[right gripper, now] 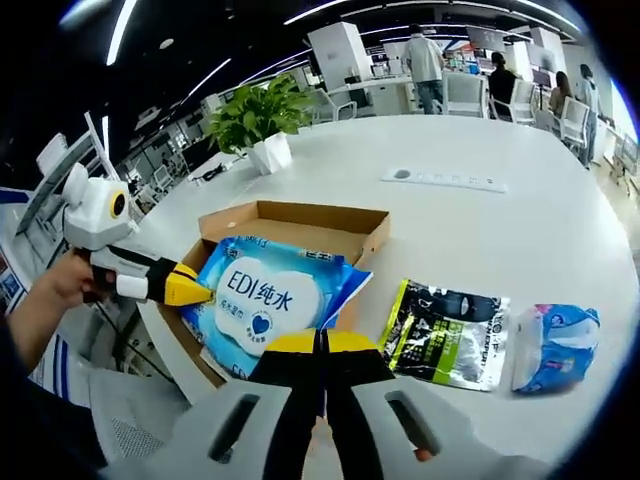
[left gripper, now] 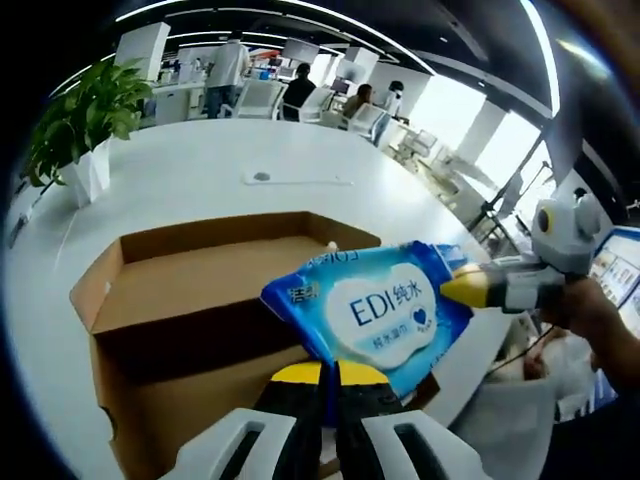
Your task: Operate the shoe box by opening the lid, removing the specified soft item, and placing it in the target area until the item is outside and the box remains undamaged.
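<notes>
Blue-and-white soft wipes pack [left gripper: 375, 312] hangs above the one open brown cardboard shoe box [left gripper: 190, 300], both yellow-tipped grippers, left [left gripper: 328, 372] and right [right gripper: 322, 342], clamped on it; two more packets, black-green [right gripper: 447, 333] and blue [right gripper: 555, 345], lie on the white table [right gripper: 480, 230].

Blue wipes pack [right gripper: 268, 300] over open shoe box [right gripper: 300, 225], pinched by both grippers' fingers [right gripper: 185, 288].

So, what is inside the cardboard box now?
In the left gripper view, the open cardboard box shows a bare brown interior. The blue wipes pack, held above it, covers the near corner, so that part is unseen.
</notes>
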Available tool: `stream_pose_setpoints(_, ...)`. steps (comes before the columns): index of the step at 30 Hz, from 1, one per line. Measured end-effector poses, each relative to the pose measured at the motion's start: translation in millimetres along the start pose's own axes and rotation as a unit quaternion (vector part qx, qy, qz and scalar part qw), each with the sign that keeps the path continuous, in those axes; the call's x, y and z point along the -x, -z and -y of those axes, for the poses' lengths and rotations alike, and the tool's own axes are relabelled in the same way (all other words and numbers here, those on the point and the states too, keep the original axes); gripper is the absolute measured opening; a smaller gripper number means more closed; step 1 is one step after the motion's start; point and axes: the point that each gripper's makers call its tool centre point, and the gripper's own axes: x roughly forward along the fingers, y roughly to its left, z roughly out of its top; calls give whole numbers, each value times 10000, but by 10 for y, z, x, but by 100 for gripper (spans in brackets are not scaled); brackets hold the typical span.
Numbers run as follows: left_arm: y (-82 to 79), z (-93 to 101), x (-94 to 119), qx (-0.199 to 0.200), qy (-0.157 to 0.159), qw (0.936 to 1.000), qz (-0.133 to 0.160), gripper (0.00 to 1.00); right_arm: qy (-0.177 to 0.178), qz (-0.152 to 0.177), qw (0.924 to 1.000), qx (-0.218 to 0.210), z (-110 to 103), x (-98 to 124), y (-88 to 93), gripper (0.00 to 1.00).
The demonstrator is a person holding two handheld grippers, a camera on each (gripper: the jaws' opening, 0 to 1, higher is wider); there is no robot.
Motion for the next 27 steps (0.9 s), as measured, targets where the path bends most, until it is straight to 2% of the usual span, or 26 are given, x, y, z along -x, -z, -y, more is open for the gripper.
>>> stream_pose_setpoints(27, -214, 560, -430, -78, 342, 9994, 27, 1, 407, 136, 9980, -468, 662, 338, 51, 0)
